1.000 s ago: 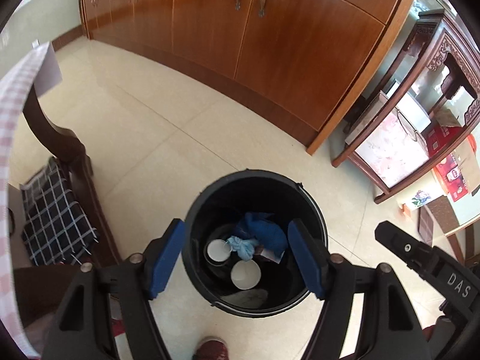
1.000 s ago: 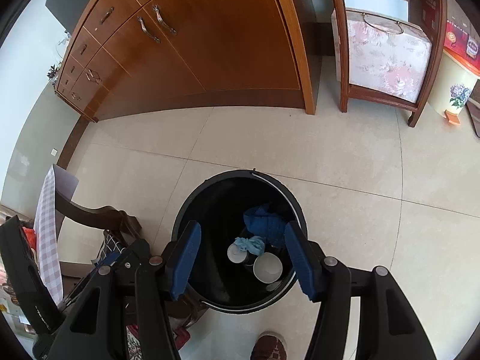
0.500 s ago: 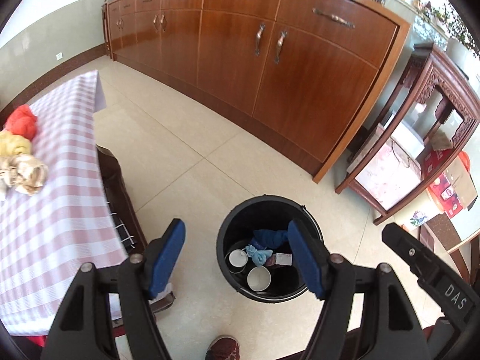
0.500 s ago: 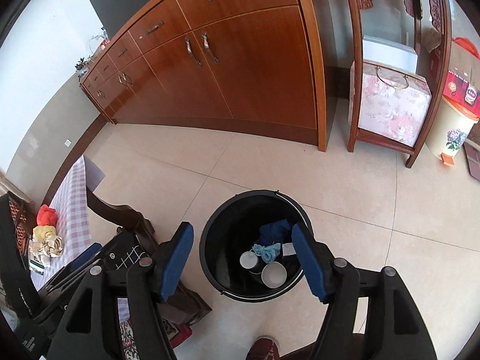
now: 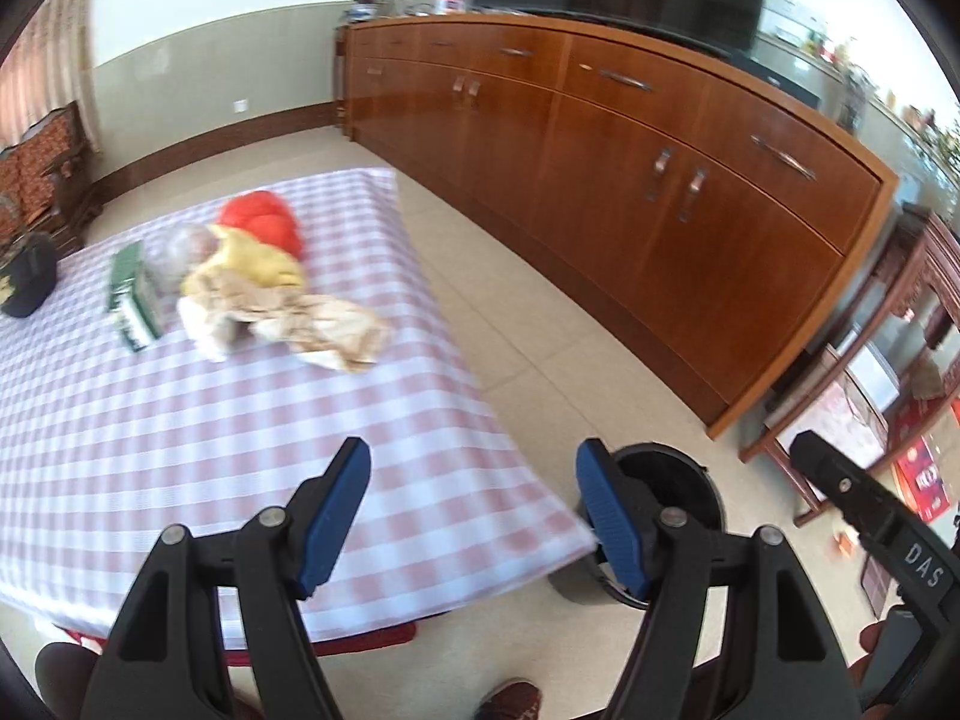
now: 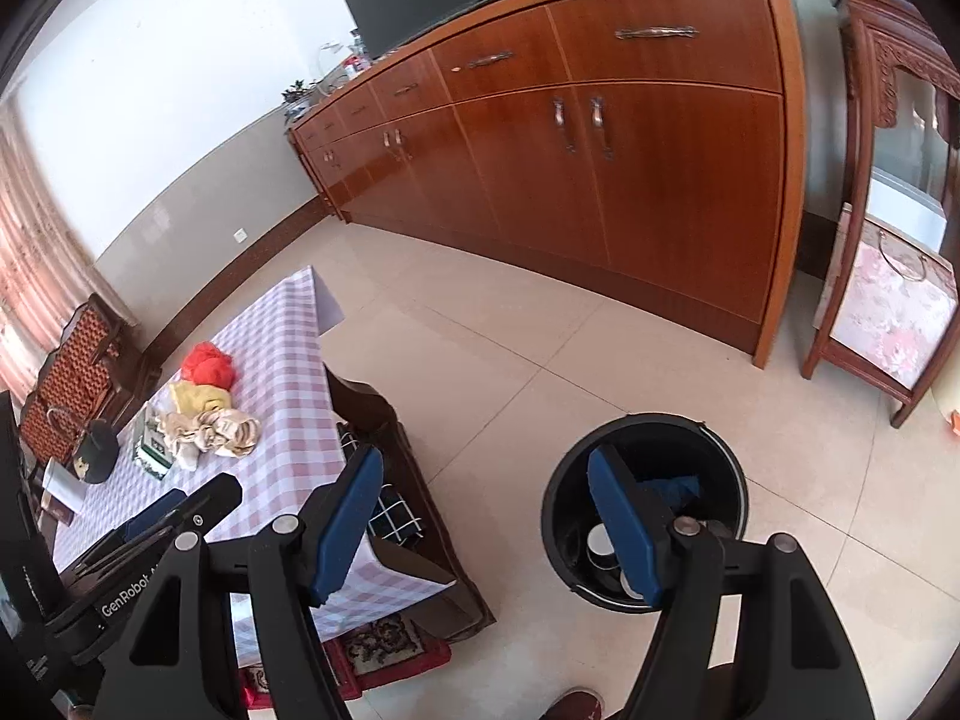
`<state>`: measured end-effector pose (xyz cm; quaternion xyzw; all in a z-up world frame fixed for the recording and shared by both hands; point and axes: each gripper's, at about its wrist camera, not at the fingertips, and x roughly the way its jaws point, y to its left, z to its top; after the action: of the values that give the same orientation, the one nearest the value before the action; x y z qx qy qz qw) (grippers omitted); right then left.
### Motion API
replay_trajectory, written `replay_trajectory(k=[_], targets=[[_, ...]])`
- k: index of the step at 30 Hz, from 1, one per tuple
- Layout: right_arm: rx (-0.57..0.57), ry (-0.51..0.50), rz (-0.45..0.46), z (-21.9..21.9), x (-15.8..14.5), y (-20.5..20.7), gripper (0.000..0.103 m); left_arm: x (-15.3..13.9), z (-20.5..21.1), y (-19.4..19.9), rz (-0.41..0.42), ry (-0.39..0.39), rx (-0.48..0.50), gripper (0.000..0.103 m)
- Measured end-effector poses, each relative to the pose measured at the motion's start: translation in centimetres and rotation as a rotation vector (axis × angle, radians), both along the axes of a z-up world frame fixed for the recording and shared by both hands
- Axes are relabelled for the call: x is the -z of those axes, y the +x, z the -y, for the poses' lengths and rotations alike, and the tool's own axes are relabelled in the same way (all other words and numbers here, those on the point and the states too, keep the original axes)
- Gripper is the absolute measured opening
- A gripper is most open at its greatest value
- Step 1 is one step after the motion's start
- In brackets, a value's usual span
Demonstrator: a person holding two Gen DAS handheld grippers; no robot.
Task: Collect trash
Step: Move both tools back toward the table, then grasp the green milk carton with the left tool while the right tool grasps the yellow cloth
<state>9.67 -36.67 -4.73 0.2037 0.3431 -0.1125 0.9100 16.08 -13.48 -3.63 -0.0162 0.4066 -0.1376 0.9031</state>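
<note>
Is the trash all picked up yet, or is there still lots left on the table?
Some is done: the black bin on the floor already holds cups and a blue rag. Nothing is in hand: the left claw and right claw are both open and empty. Still left on the checkered table: a red bag, a yellow bag, crumpled beige paper and a green box.

Floor: I see pale cream tiles (image 6: 540,330), glossy with daylight.
Far wall: white above, grey below, dark skirting (image 5: 210,138).
Sideboard (image 6: 630,150): long reddish wood, metal handles, along the wall.
Carved stand (image 6: 870,240): at the sideboard's right end.
Curtain (image 6: 30,252): pinkish, at my left.
</note>
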Motion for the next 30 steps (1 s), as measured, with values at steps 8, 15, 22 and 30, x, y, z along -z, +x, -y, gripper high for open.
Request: replay_trajectory(k=[8, 15, 22, 30], targets=[[-0.169, -0.019, 0.042, -6.8, -1.1, 2.9, 0.073, 0.3, -8.3, 0.0, 0.007, -0.005, -0.164, 0.073], [-0.287, -0.039, 0.045, -12.1, -1.2, 5.2, 0.073, 0.7, -13.5, 0.2, 0.009, -0.001, -0.267, 0.073], [-0.367, -0.045, 0.039, -15.9, -1.0, 7.3, 0.073, 1.1, -16.6, 0.8, -0.006, 0.0, -0.332, 0.073], [-0.421, -0.048, 0.036, -19.0, -1.0, 10.5, 0.073, 1.3, -18.6, 3.3, -0.012, -0.004, -0.368, 0.073]])
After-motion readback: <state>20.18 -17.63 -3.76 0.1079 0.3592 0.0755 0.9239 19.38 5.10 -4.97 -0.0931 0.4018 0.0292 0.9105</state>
